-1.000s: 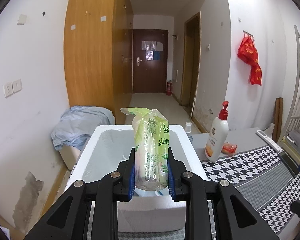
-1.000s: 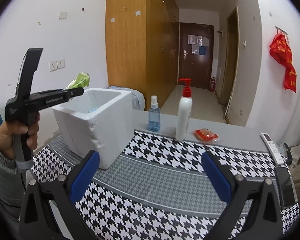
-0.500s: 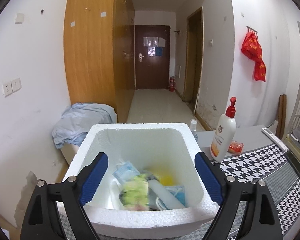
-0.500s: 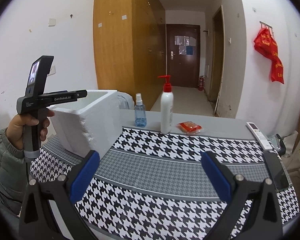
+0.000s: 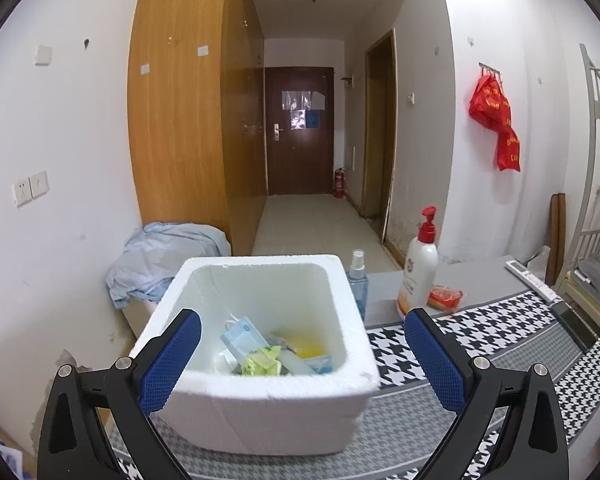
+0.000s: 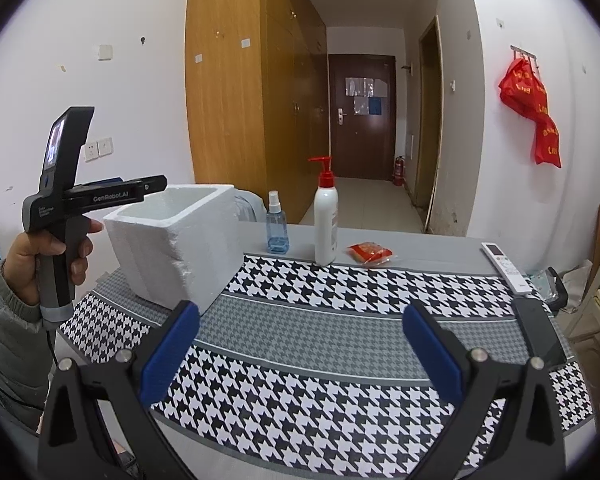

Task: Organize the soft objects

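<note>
over the white foam box [image 5: 260, 404], the left gripper [image 5: 302, 354] hangs with its fingers spread wide and empty, likely placed there so soft things fall straight inside; the green packet [image 5: 262, 362] lies at the box's bottom by a blue mask [image 5: 240, 334]. at 1 o'clock beyond the right gripper [image 6: 300, 354], equally wide and empty over the worktop [image 6: 340, 320], sits a red pouch [image 6: 370, 252], probably next.

A black-and-white houndstooth cloth [image 6: 340, 344] covers the grey surface [image 6: 420, 240]. At its far edge a small blue spray bottle [image 6: 277, 229] stands just left of a tall white pump bottle with a red top [image 6: 326, 216]; a red sachet [image 6: 370, 253] lies right of that, and a white remote control [image 6: 505, 266] further right.
</note>
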The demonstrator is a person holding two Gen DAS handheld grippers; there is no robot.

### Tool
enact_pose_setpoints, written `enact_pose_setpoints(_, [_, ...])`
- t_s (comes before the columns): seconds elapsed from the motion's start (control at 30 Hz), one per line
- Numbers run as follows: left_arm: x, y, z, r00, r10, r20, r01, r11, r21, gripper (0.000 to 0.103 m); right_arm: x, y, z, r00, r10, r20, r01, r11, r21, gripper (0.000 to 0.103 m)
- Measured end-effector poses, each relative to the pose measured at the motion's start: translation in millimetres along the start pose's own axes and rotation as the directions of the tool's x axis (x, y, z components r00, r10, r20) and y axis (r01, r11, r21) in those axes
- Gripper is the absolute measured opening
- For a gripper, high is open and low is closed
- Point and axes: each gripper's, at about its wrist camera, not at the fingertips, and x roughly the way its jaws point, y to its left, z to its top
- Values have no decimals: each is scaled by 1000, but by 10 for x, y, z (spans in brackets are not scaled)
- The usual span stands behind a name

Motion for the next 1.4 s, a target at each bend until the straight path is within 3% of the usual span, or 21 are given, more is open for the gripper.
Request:
enact_pose_setpoints(1.2, [-1344, -560, -439, 995, -41, 95, 39, 999, 23, 102, -961, 63, -450, 995, 58, 83, -56, 998, -31, 103])
enact_pose_setpoints(1.4, [-1739, -626, -604, 987, -40, 157, 37, 999, 22, 102, -1109, 104, -529, 992, 63, 105, -60, 998, -32, 103])
